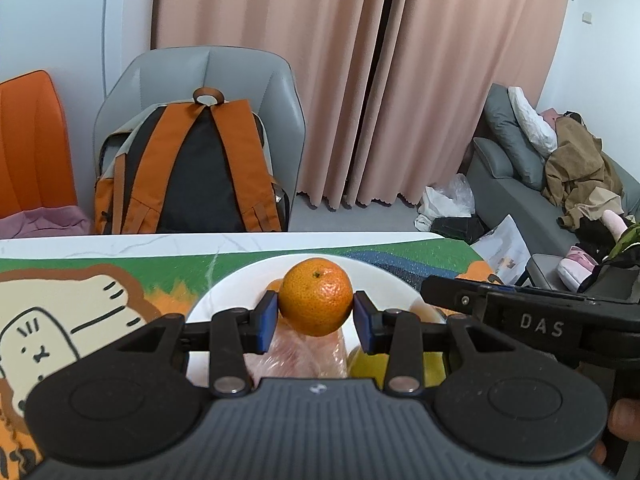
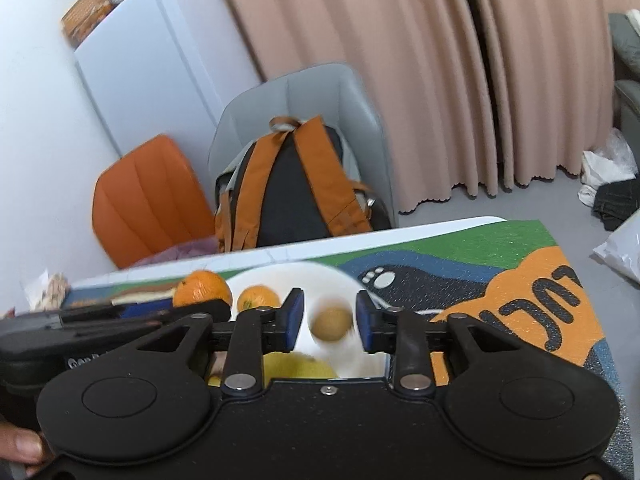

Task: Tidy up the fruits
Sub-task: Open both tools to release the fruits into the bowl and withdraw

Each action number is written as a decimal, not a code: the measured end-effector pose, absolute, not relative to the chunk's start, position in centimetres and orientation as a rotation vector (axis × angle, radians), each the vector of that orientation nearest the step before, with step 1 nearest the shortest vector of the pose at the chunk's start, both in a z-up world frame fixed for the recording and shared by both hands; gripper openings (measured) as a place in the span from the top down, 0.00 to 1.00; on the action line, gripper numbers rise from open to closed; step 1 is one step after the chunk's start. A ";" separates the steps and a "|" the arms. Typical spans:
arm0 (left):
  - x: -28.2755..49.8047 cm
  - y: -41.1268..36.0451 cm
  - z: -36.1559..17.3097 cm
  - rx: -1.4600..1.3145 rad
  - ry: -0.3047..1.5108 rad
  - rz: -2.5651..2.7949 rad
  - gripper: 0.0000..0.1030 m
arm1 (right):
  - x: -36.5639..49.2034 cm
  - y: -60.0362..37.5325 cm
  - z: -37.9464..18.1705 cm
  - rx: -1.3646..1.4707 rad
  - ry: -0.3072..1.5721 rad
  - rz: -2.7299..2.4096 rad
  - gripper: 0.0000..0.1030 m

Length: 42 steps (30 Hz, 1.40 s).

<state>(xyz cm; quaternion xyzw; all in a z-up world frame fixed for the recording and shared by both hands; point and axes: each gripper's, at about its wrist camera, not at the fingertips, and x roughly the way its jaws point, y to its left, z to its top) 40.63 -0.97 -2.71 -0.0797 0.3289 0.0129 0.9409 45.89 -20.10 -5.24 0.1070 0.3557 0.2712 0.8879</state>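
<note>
Left gripper (image 1: pixel 315 320) clamps a mandarin (image 1: pixel 316 297) above the white plate (image 1: pixel 224 292). Right gripper (image 2: pixel 328 322) gapes, holding nothing, over a blurred brownish fruit (image 2: pixel 331 323), probably a kiwi. Second mandarin (image 2: pixel 257 298) already plated; sorting roughly midway.

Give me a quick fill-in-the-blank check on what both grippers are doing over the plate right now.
1. The left gripper is shut on the ____.
2. The right gripper is ____, its jaws either side of a small brown fruit.
3. The fruit lies on a ____ plate.
4. On the grey chair stands a ____.

Missing words: orange; open; white; backpack
</note>
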 end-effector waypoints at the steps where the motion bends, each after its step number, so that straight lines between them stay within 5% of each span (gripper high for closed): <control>1: 40.8 -1.1 -2.8 -0.161 0.672 0.024 0.62 | 46.0 -20.3 -5.2 0.233 0.738 0.566 0.69; 9: 42.6 -2.4 -3.4 -0.148 0.685 0.012 0.62 | 46.3 -21.2 -5.1 0.241 0.731 0.566 0.68; 12: 43.2 -2.7 -3.6 -0.159 0.693 -0.002 0.62 | 46.4 -21.6 -5.1 0.246 0.728 0.560 0.60; 26: 40.0 -1.3 -1.9 -0.148 0.667 0.045 0.58 | 45.0 -21.9 -5.3 0.234 0.740 0.547 0.59; 37: 35.7 -0.5 -0.1 -0.160 0.650 0.079 0.27 | 41.1 -22.1 -3.0 0.211 0.720 0.541 0.58; 42: 33.7 -0.4 0.7 -0.164 0.646 0.081 0.22 | 39.4 -22.5 -1.9 0.213 0.710 0.539 0.49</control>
